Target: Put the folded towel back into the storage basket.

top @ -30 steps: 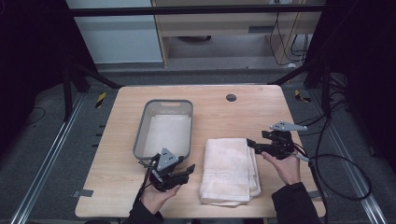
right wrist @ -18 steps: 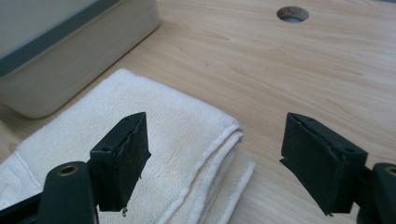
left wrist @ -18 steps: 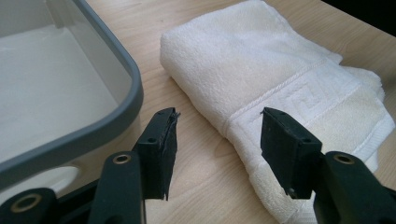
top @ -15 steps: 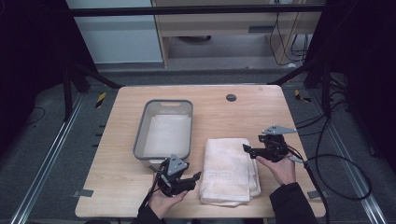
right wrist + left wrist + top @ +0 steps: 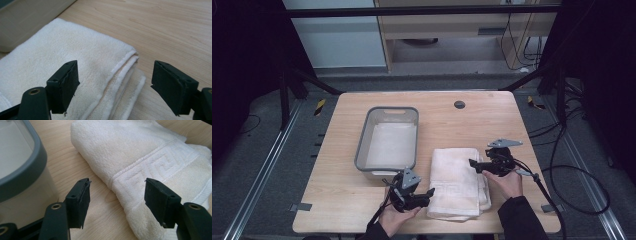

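Bin (image 5: 362, 150) with pale lining, towel (image 5: 459, 182) beside.

There's the wooden table (image 5: 362, 205), pale grain running across its top, with a small dark round grommet (image 5: 459, 104) set near its far edge. On the left half sits a grey-rimmed tub (image 5: 387, 111), rectangular, translucent walls, standing upright with its long side running away from the camera. Two bits of grey tape (image 5: 303, 206) cling to the table's near corners. Down on the dark floor, metal rails (image 5: 267, 170) flank both sides, black cables (image 5: 579, 172) loop off to the right, and a yellow-and-black marker (image 5: 319, 106) lies by the left rail. Beyond, a pale cabinet (image 5: 432, 30) stands against the back.
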A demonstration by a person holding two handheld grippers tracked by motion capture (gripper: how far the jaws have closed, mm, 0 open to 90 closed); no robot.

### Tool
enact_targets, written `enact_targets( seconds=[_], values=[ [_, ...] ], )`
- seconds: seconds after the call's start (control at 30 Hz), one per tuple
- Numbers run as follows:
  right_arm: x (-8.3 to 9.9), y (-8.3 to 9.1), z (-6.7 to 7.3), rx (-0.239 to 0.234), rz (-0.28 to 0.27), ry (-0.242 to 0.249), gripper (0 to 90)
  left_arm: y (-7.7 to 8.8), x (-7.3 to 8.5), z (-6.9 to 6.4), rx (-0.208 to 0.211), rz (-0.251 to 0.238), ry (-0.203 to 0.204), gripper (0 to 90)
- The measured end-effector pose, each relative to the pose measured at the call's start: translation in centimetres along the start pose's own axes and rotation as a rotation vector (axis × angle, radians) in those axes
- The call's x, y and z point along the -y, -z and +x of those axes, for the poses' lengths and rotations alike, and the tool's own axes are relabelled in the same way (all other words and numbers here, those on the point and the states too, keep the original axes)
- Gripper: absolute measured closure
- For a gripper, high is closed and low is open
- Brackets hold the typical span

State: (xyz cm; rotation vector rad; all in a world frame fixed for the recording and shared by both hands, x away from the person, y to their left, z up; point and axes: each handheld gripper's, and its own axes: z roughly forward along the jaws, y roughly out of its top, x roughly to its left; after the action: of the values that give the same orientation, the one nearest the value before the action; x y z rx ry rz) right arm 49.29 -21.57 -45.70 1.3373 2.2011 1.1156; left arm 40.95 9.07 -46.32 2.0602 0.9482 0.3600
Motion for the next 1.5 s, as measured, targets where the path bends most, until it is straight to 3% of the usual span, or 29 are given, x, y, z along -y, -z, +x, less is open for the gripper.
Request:
enact_targets(
  seconds=[0.17,0.3,0.7,1.03,1.3,1.5],
  values=[
    [0.3,-0.7,0.0,0.009,0.019,0.003,21.4,-0.8,0.3,-0.2,-0.003,0.020,-0.002,35.6],
    [0.8,-1.0,-0.6,-0.005,0.013,-0.042,21.9,-1.4,0.4,-0.2,-0.001,0.031,-0.005,35.0],
    [1.4,-1.9,-0.6,-0.015,0.048,-0.053,22.8,-3.0,1.2,-0.7,-0.005,0.062,-0.013,33.1],
    [1.9,-2.7,-0.6,-0.032,0.088,-0.083,25.0,-3.7,1.3,-0.4,0.020,0.091,0.024,32.9],
    [2.0,-3.0,-0.7,-0.075,0.117,-0.137,34.0,-4.0,1.1,-0.1,0.046,0.123,0.062,33.7],
    [2.0,-3.1,-0.9,-0.112,0.130,-0.170,43.2,-4.1,1.0,-0.2,0.077,0.125,0.067,41.9]
  ],
)
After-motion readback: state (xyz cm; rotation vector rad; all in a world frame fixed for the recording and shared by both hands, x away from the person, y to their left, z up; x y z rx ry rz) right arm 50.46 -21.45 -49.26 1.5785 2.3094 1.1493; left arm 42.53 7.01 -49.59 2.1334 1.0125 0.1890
